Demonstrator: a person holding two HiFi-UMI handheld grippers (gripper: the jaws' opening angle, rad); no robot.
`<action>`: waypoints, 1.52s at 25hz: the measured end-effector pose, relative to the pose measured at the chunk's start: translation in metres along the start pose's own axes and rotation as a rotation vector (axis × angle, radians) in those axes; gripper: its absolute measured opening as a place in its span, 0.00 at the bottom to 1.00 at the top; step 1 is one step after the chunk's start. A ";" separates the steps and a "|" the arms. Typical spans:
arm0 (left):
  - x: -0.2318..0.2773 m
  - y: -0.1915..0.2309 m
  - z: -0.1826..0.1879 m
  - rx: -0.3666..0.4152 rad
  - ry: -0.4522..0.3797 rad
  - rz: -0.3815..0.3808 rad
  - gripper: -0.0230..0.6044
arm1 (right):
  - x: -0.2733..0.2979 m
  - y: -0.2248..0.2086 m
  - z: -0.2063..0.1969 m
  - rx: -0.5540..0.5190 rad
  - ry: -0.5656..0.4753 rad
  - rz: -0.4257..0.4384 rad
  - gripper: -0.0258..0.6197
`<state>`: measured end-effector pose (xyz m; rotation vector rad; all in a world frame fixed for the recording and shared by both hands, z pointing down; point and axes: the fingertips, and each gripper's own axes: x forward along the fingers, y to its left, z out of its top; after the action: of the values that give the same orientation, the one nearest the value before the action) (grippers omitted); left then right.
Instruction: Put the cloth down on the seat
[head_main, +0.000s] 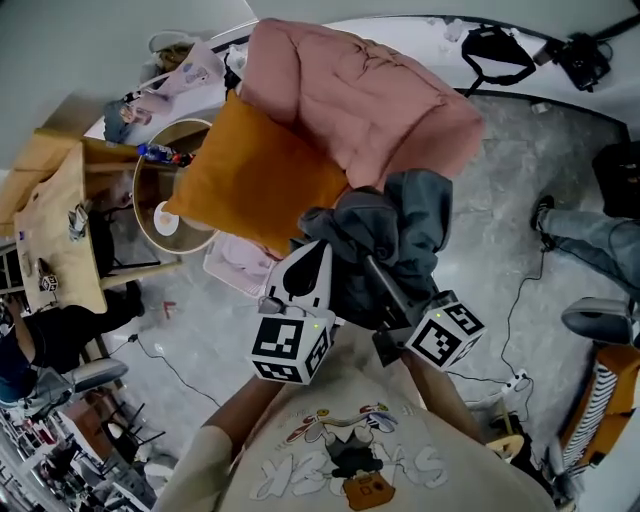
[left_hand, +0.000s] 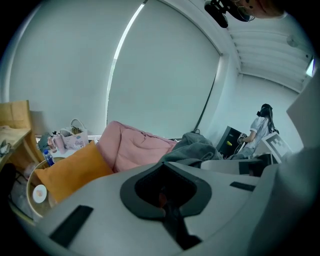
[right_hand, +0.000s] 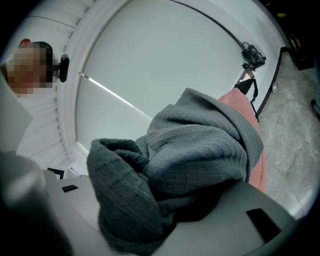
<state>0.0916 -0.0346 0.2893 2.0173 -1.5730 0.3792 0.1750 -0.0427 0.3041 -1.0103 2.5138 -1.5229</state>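
Just ahead of both grippers, before the pink quilted armchair (head_main: 350, 90), hangs the crumpled dark grey ribbed cloth (head_main: 405, 225), a bunch of it pinched in the right gripper (right_hand: 167, 215). The left gripper (head_main: 315, 258), jaws pressed together on nothing, points at the bundle's left side. The seat lies straight beyond, right of the square orange cushion (head_main: 255, 175), so the right hand seems best placed to lower it.

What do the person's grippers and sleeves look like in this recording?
Left gripper and right gripper: pale grey moulded shells with black insets, each with a white cube bearing black square markers. The person wears a cream short-sleeved T-shirt with a cartoon print.
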 end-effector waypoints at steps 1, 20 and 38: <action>0.002 0.002 -0.001 -0.006 0.006 -0.001 0.04 | 0.004 0.000 0.001 -0.004 0.005 -0.001 0.39; 0.060 0.051 -0.038 -0.084 0.066 -0.053 0.04 | 0.079 -0.047 -0.009 -0.114 0.093 -0.091 0.39; 0.117 0.084 -0.074 -0.106 0.114 -0.040 0.04 | 0.137 -0.117 -0.023 -0.109 0.131 -0.149 0.39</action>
<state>0.0511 -0.0996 0.4318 1.9093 -1.4509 0.3809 0.1186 -0.1356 0.4497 -1.1734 2.6930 -1.5518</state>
